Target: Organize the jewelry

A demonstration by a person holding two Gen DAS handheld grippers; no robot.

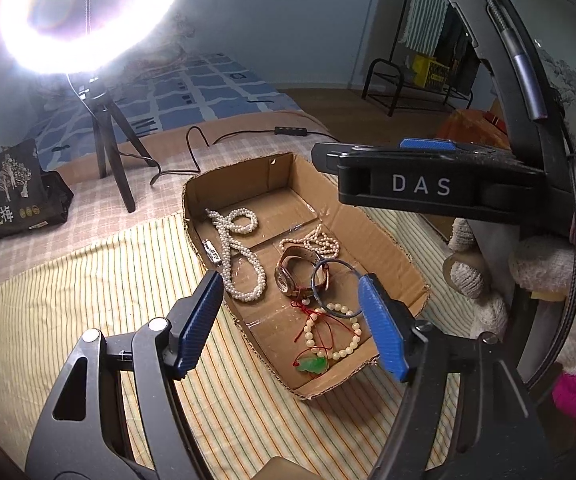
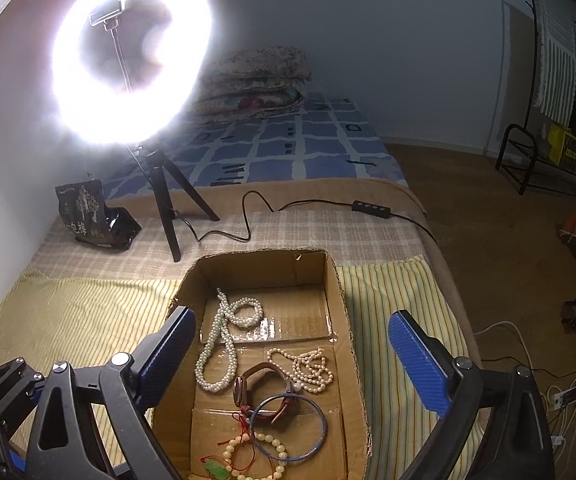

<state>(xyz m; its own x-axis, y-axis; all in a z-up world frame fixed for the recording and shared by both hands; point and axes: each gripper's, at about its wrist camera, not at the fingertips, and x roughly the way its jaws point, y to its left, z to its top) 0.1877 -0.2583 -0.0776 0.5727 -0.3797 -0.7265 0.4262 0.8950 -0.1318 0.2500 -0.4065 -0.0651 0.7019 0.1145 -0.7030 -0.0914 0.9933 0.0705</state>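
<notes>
A shallow cardboard box (image 1: 383, 236) (image 2: 343, 300) lies on a striped cloth on the bed. In it lie a white pearl necklace (image 1: 244, 264) (image 2: 224, 344), a smaller cream pearl strand (image 1: 319, 242) (image 2: 307, 368), a brown-strapped watch (image 1: 299, 272) (image 2: 260, 392), a blue bangle (image 1: 319, 292) (image 2: 315, 436), a cream bead bracelet (image 1: 351, 340) (image 2: 248, 452) and a green pendant on red cord (image 1: 311, 366) (image 2: 216, 470). My left gripper (image 1: 291, 324) is open and empty over the box's near end. My right gripper (image 2: 291, 360) is open and empty above the box; its body (image 1: 439, 184) shows in the left wrist view.
A lit ring light on a black tripod (image 1: 108, 148) (image 2: 168, 208) stands behind the box, its cable and switch (image 2: 369, 208) trailing across the bed. A black snack bag (image 1: 12, 196) (image 2: 88, 216) sits at the left. A folded quilt (image 2: 256, 80) lies farther back.
</notes>
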